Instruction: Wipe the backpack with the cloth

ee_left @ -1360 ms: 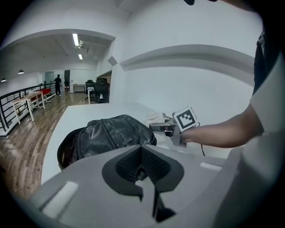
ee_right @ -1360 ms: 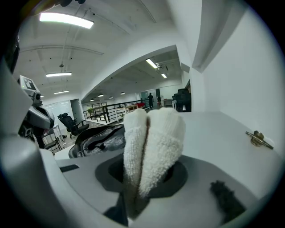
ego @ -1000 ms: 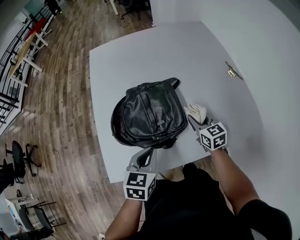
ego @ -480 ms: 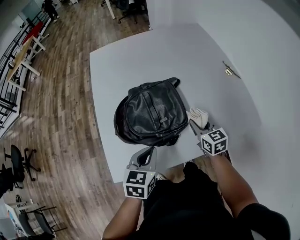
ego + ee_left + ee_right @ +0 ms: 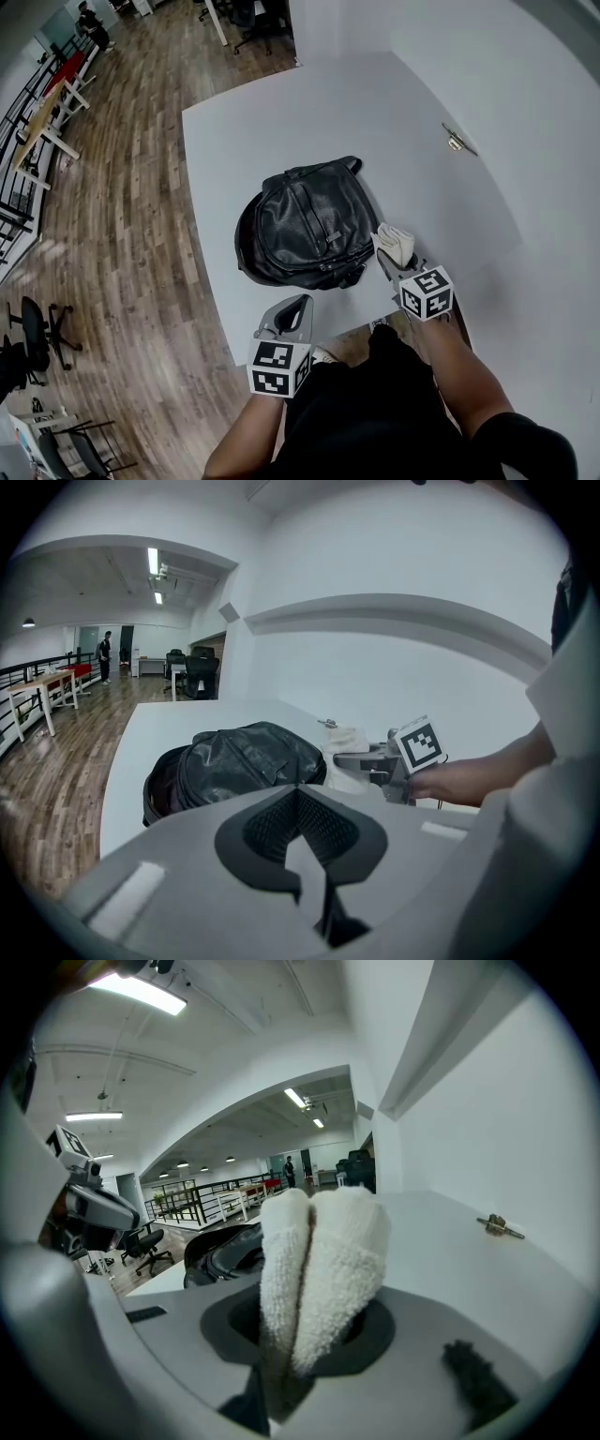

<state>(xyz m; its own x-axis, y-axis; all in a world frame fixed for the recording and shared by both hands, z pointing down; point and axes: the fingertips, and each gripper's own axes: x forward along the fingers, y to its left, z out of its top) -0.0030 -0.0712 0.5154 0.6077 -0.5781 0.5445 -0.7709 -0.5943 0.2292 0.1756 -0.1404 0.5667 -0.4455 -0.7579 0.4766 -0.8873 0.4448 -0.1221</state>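
I hold cloth clenched in R gripper, wad poking fwd for wiping; backpack just left of it; L gripper closed, empty.

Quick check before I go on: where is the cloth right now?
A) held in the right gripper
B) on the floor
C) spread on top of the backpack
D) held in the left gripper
A: the right gripper view shows the white cloth clamped in the right gripper, and the head view shows it beside the backpack.
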